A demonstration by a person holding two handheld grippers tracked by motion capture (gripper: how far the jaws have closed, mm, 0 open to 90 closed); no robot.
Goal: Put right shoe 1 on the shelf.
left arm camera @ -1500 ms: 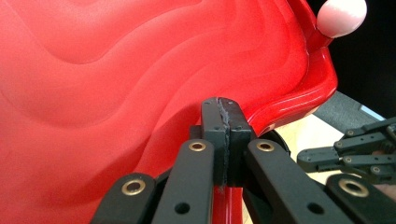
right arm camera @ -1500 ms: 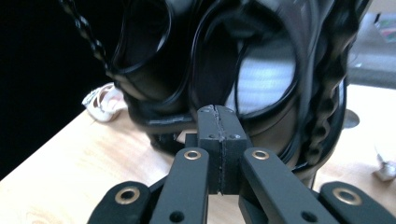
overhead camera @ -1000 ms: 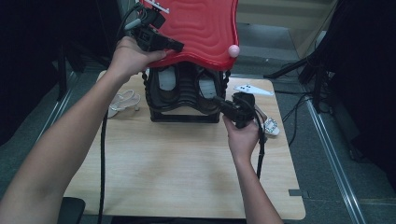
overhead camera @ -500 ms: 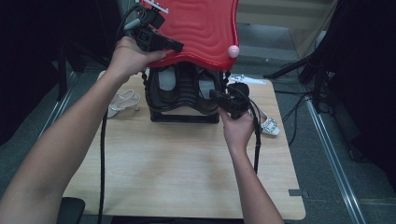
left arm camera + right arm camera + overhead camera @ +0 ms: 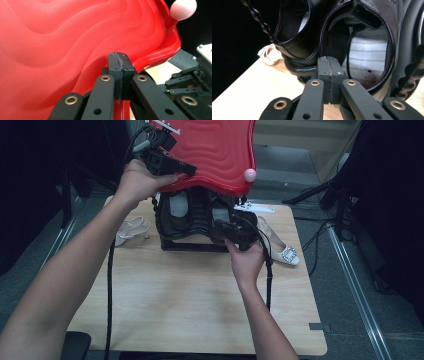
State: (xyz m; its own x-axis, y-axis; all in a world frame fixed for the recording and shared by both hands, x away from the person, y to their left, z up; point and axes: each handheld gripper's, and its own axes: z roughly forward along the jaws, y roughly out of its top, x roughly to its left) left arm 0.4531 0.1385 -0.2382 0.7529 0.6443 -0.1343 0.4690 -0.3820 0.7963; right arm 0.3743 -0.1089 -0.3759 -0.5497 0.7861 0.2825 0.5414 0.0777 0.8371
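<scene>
A red wavy lid (image 5: pixel 215 150) with a pink knob (image 5: pixel 249 175) stands tilted up over a black shoe holder (image 5: pixel 192 245) on the table. Two black leather shoes (image 5: pixel 178 207) sit inside it, heels toward me. My left gripper (image 5: pixel 187 170) is shut, its tips against the lid's lower rim (image 5: pixel 155 57); I see nothing between the pads (image 5: pixel 116 67). My right gripper (image 5: pixel 220 226) is shut too, its tips (image 5: pixel 329 65) just in front of the right shoe's heel (image 5: pixel 364 45), beside the left shoe (image 5: pixel 294 30).
A white heeled shoe with a jewelled buckle (image 5: pixel 282 251) lies right of the holder, close to my right hand. A white strappy sandal (image 5: pixel 131 227) lies on the left. The wooden table (image 5: pixel 190 300) has bare room in front. Cables trail from both grippers.
My right gripper has slid a little to the left, closer to the black shoes. The left hand and the raised lid have stayed where they were.
</scene>
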